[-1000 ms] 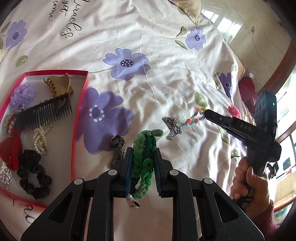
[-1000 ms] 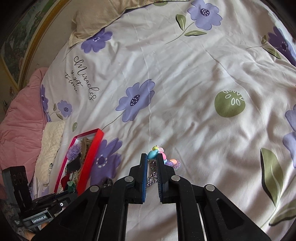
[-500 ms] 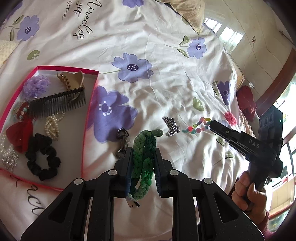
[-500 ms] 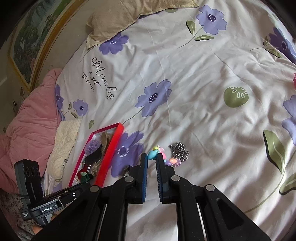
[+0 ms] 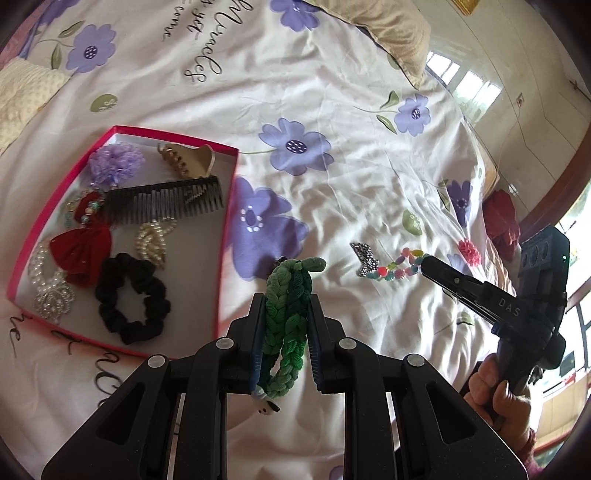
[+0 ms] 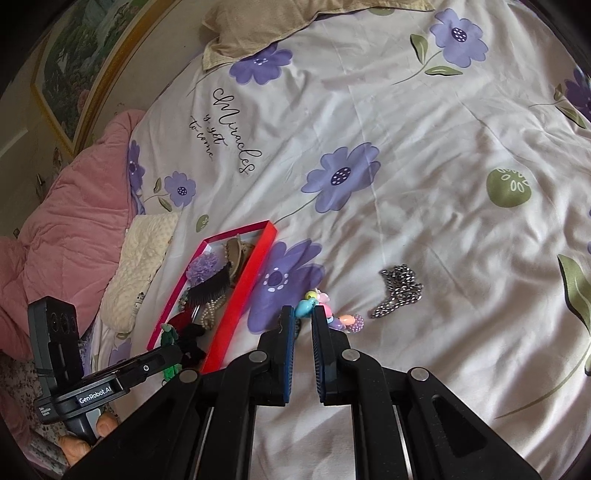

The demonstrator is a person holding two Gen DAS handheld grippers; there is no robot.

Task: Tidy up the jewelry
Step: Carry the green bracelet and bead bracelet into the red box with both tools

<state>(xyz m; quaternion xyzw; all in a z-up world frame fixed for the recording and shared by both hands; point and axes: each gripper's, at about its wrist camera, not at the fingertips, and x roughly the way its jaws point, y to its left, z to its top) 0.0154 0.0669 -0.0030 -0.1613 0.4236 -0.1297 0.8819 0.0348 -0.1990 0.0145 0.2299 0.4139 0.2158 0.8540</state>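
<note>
My left gripper [image 5: 286,299] is shut on a green braided bracelet [image 5: 288,314] and holds it above the bedspread, just right of the red tray [image 5: 226,236]. The tray holds a black comb [image 5: 166,199], a black scrunchie [image 5: 133,299], pearls, a red bow and a purple flower. My right gripper [image 6: 303,314] is slightly open and empty, its tips just above a colourful bead bracelet [image 6: 332,317]. A silver rhinestone piece [image 6: 399,291] lies to the right of the beads. In the left wrist view the bead bracelet [image 5: 399,264] and the silver piece [image 5: 365,258] lie by the right gripper's tip.
The flowered bedspread [image 6: 424,166] covers the bed. A pink quilt [image 6: 66,206] and a cream cushion [image 6: 140,266] lie left of the tray. A beige pillow [image 6: 266,22] is at the far end. A pink flower clip [image 5: 468,251] lies beyond the beads.
My left gripper has lifted and pulled back with the green bracelet, so the tray shows more fully. My right gripper has also risen above the bead bracelet and its jaws have parted a little.
</note>
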